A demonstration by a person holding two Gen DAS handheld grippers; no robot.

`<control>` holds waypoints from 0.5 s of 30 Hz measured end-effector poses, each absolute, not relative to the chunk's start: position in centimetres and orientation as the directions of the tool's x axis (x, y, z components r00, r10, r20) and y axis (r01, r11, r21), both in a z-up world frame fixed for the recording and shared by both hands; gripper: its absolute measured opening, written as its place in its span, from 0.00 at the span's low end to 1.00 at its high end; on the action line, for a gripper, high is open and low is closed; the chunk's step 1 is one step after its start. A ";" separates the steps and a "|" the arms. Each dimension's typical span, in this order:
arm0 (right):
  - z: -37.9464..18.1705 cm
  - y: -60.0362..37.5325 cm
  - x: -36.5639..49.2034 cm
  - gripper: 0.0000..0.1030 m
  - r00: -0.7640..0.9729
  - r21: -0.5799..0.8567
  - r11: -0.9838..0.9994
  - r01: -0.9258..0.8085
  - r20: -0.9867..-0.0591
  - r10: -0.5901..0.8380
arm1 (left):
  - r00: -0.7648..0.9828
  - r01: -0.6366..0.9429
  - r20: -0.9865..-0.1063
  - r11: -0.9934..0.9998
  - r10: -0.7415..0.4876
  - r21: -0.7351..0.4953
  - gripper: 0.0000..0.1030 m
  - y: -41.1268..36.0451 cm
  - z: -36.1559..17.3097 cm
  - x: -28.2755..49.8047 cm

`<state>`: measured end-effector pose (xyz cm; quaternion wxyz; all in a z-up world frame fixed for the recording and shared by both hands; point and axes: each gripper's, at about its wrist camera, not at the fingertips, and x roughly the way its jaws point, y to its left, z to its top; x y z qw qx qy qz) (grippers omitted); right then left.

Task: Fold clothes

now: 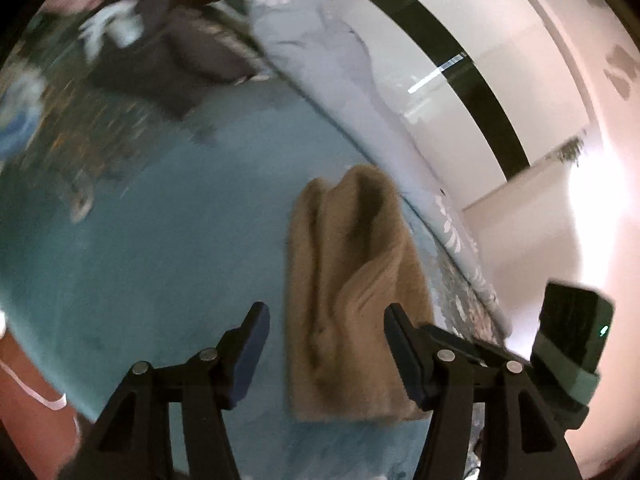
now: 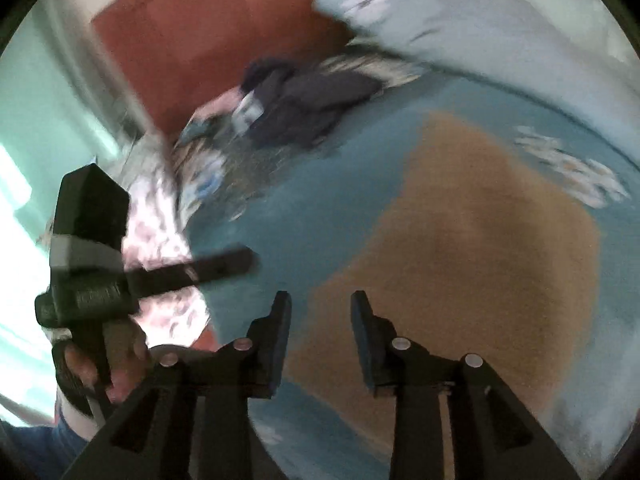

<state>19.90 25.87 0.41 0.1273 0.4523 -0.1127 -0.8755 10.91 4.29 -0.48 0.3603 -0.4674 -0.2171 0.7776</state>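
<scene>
A tan garment (image 1: 348,292) lies in a folded strip on the teal bed sheet (image 1: 160,248). My left gripper (image 1: 326,344) is open and empty above its near end, the right finger over the cloth. In the right wrist view the tan garment (image 2: 480,248) spreads wide on the sheet (image 2: 304,216). My right gripper (image 2: 320,332) is open and empty over its near left edge. The left gripper's body (image 2: 92,264) shows at the left, held by a hand. Both views are blurred.
A dark garment (image 1: 168,60) with a white patch lies in a heap at the far end of the bed, also seen in the right wrist view (image 2: 312,100). A pale floral quilt (image 1: 320,60) runs along the bed's right side. A reddish headboard (image 2: 208,40) stands behind.
</scene>
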 end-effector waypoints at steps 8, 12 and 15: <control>-2.5 38.0 28.0 0.41 -0.646 0.418 -0.879 -0.230 -0.741 -0.184 | -0.246 -0.577 -0.675 -0.665 0.695 -0.474 0.69 16.5 2.0 6.8; -3.9 39.2 30.1 0.41 -0.647 0.456 -0.847 -0.274 -0.739 -0.189 | -0.227 -0.571 -0.701 -0.675 0.677 -0.467 0.17 18.2 0.7 5.2; -4.5 39.2 30.4 0.41 -0.650 0.491 -0.829 -0.266 -0.726 -0.222 | -0.248 -0.548 -0.698 -0.692 0.672 -0.471 0.12 17.1 0.3 4.2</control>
